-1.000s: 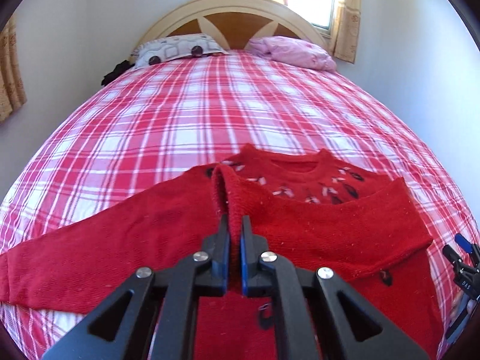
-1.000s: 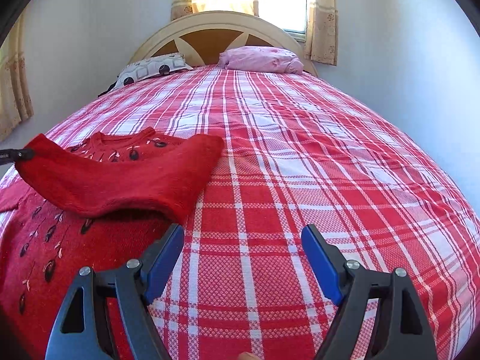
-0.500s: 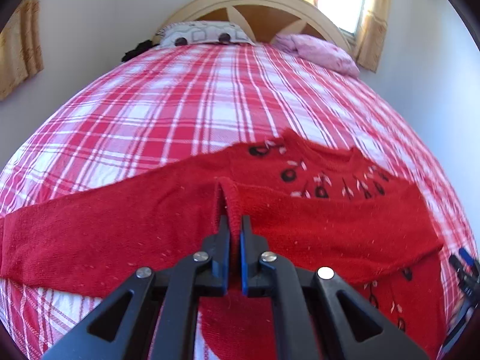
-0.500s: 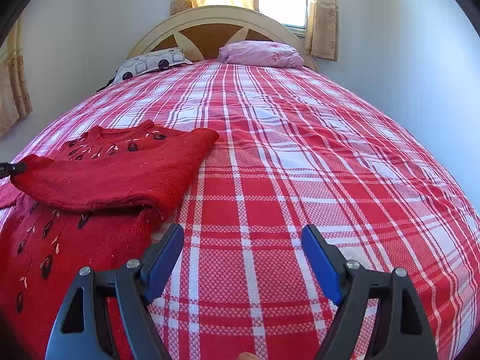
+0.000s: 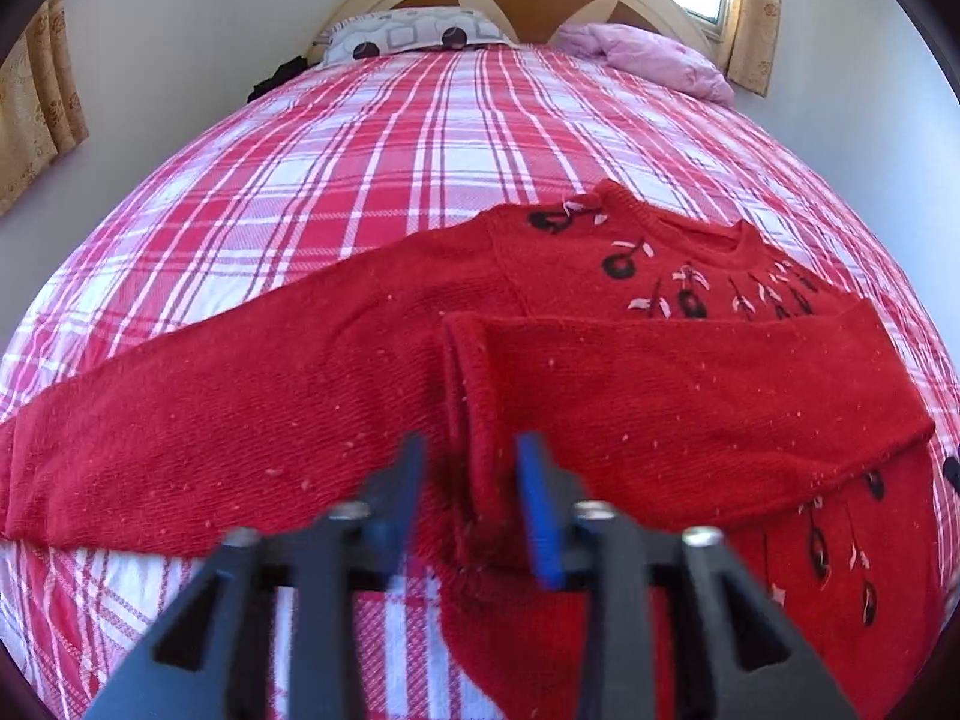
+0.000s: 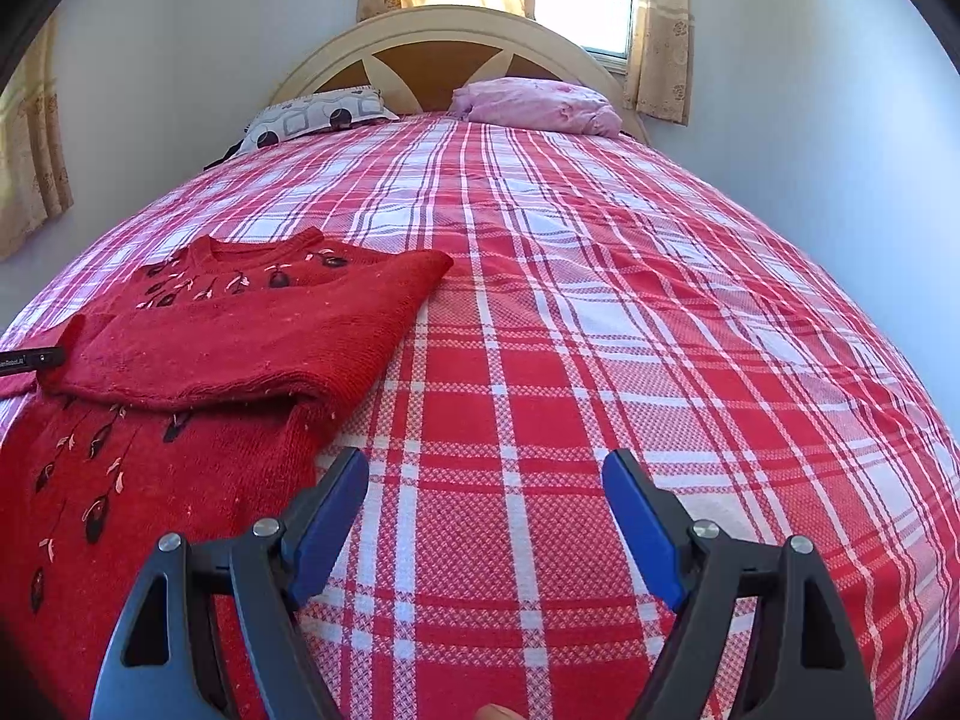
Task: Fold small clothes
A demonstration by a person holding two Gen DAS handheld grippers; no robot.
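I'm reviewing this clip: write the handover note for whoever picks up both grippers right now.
Left gripper: jaws have just been opening, the cuff of the folded sleeve between them, apparently released.
Right gripper: open, empty, over bare plaid bedspread beside the sweater.
Red sweater: flat on the bed, face up.
Done: one sleeve laid across the chest.
Left: the other sleeve lies stretched out sideways; fold it in, then fold the body.

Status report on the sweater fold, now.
Left gripper jaws just opening, sleeve cuff loose between them. Right gripper open, empty over bedspread. Red sweater: one sleeve folded across. Nothing in the way.
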